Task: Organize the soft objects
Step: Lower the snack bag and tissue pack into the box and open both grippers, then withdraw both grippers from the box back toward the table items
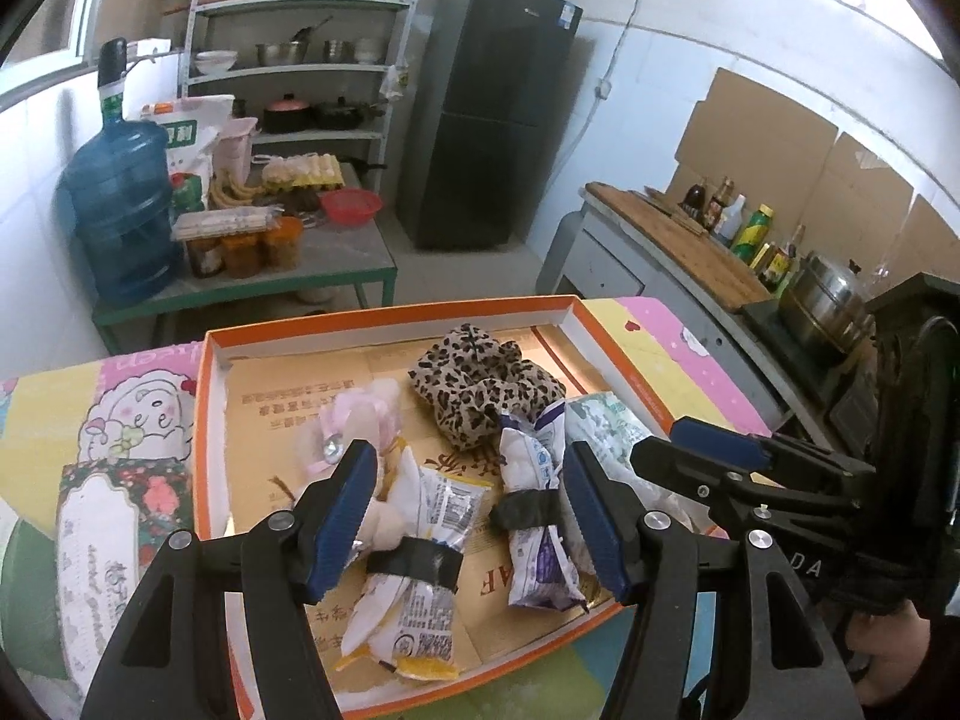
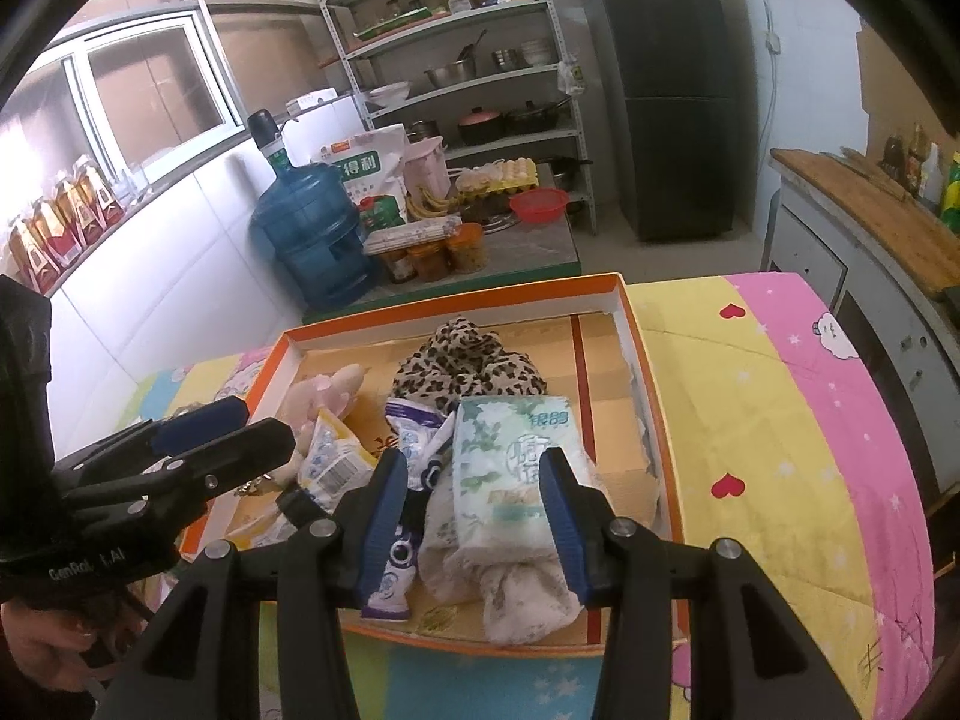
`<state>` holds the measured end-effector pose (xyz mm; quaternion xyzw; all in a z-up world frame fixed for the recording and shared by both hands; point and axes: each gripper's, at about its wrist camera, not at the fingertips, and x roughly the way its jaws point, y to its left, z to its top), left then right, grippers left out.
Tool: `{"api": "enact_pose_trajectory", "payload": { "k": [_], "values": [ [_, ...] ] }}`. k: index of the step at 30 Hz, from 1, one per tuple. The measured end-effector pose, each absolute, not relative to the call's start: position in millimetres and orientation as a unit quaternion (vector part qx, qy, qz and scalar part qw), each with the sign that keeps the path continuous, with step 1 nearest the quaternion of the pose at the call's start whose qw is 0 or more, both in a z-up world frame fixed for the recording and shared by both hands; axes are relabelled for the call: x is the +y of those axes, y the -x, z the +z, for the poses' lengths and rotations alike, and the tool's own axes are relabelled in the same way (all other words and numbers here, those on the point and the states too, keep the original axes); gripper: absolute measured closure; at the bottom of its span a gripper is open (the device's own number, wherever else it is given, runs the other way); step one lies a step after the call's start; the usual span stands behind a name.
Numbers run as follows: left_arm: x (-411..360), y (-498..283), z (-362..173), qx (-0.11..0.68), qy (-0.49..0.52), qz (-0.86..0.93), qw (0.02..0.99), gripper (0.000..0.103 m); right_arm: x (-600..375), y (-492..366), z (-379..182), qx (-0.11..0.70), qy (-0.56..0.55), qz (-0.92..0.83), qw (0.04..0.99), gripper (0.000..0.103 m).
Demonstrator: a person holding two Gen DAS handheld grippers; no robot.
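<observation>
Left gripper (image 1: 471, 507) nearest the left wrist lens: fingers spread wide, hovering over the orange box (image 1: 384, 315), gripping nothing. Between its blue pads (image 1: 342, 507) lie two crumpled snack packets, each bound with black tape: a yellow-white packet (image 1: 414, 546) at 7 o'clock in the box and a purple-white packet (image 1: 537, 504) just beside it toward 5 o'clock.

Right gripper (image 2: 474, 513): fingers also spread, set either side of a green-white tissue pack (image 2: 510, 462). Whether the pads touch the pack, cannot tell. The pack rests on a pale floral cloth bundle (image 2: 516, 600) at the near edge of the box, 6 o'clock in the right wrist view.

Other soft things in the box: leopard-print cloth (image 1: 480, 384) toward 12 o'clock, touching the purple-white packet; pink plush toy (image 1: 360, 414) at 10 o'clock, next to the yellow-white packet.

The box sits on a table under a cartoon-print cloth (image 2: 780, 420) in pink and yellow.

Background: blue water jug (image 2: 312, 228) at 11 o'clock, dark fridge (image 2: 666, 96) at 1 o'clock, metal shelf rack (image 2: 456, 54) between them.
</observation>
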<state>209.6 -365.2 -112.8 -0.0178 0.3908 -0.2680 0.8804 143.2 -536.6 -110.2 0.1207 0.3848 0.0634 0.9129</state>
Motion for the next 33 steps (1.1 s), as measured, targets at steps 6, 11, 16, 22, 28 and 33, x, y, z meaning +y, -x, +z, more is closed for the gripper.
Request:
{"api": "enact_pose_trajectory", "payload": {
  "k": [6, 11, 16, 22, 28, 33],
  "values": [
    [-352.5, -202.2, -103.6, 0.381, 0.022, -0.266, 0.885, 0.037, -525.6, -134.4, -98.6, 0.382, -0.108, 0.05, 0.916, 0.057],
    [-337.1, -192.7, -95.0, 0.372, 0.025, -0.264, 0.889, 0.037, -512.1, -122.5, -87.8, 0.379, -0.096, 0.037, 0.92, 0.057],
    [-315.1, -180.9, -88.0, 0.366, 0.029, -0.266, 0.891, 0.037, -494.1, -108.5, -78.6, 0.378, -0.089, 0.029, 0.921, 0.057],
    [-287.6, -166.3, -78.8, 0.359, 0.031, -0.27, 0.893, 0.037, -469.9, -91.6, -67.9, 0.376, -0.083, 0.02, 0.923, 0.057],
    [-257.6, -150.2, -68.9, 0.35, 0.032, -0.271, 0.896, 0.037, -443.9, -74.5, -56.6, 0.373, -0.085, 0.017, 0.924, 0.057],
    [-230.4, -137.3, -63.1, 0.343, 0.029, -0.27, 0.899, 0.037, -420.5, -61.9, -47.7, 0.368, -0.082, 0.015, 0.926, 0.057]
  ]
}}
